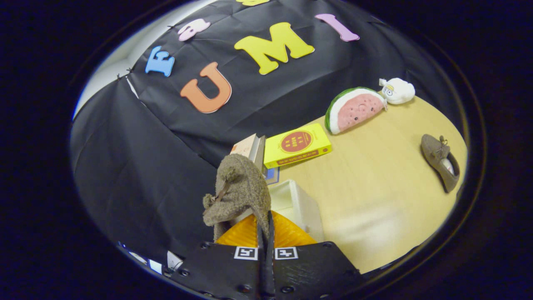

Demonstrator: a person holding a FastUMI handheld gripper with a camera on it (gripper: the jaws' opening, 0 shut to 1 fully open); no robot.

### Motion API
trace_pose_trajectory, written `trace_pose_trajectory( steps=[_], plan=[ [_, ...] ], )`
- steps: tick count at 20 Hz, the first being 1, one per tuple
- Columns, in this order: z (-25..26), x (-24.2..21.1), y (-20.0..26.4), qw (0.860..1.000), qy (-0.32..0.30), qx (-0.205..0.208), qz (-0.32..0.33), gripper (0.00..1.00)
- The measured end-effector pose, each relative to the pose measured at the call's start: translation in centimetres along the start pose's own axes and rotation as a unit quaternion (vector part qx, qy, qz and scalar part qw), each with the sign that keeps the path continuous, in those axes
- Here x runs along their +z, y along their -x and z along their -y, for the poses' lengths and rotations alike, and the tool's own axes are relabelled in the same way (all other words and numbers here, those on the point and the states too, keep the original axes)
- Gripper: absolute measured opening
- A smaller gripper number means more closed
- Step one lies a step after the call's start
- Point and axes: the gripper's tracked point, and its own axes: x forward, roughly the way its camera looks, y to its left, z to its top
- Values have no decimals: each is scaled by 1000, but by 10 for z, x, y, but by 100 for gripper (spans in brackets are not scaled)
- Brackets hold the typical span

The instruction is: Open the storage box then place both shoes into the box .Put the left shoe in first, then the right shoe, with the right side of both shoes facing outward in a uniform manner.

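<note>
**Supervisor:** Across the booth, what did you have in front of you, biggest thing first?

**Operator:** On the pale wooden tabletop [374, 196], the largest task piece was the white open-topped storage box [302, 204]. It sat just ahead of the fingers, and I could see into it, so I judged the opening step done. Beyond it lay a yellow flat carton with a red round emblem [297, 145], with a stack of books [251, 150] beside it.

**Supervisor:** And the toys?

**Operator:** Further back sat a plush watermelon slice [354, 109], with a small white plush toy [397, 91] next to it. Neither belonged to my job.

**Supervisor:** Where were the shoes?

**Operator:** I held one fuzzy brown suede shoe [237, 193] in the gripper [266, 237]. Its fingers were clenched nearly together on a thin edge of that shoe, which hung lifted beside the box and partly over its near rim, not yet inside. The second brown suede shoe [440, 164] lay on the tabletop, well apart from the box and untouched.

**Supervisor:** Was the held one the left shoe?

**Operator:** I couldn't tell from that angle. By the order given, I took it for the left.

**Supervisor:** So what remained?

**Operator:** As I judged it, most of the task: lower this shoe in, right side outward, then fetch the other and set it alongside the same way.
</note>
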Motion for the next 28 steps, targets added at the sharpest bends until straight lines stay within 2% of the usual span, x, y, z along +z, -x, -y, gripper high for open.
trace_pose_trajectory(
  steps=[6,12,14,16,17,19,22,23,25,28],
  plan=[
    [-19,-65,-56,998,-50,-24,-31,0],
    [-13,-96,-85,995,-72,-53,-52,2],
    [-15,-99,-90,995,-73,-47,-55,2],
    [-22,-100,-91,995,-68,-29,-65,12],
    [-24,-100,-92,996,-61,-23,-67,27],
    [-11,-109,-93,995,-38,-49,-83,39],
    [-3,-120,-100,994,-23,-42,-104,40],
    [-3,-121,-99,993,-15,-41,-108,46],
    [-17,-114,-97,995,1,-3,-103,66],
    [-26,-95,-77,995,60,6,-75,96]
  ],
)
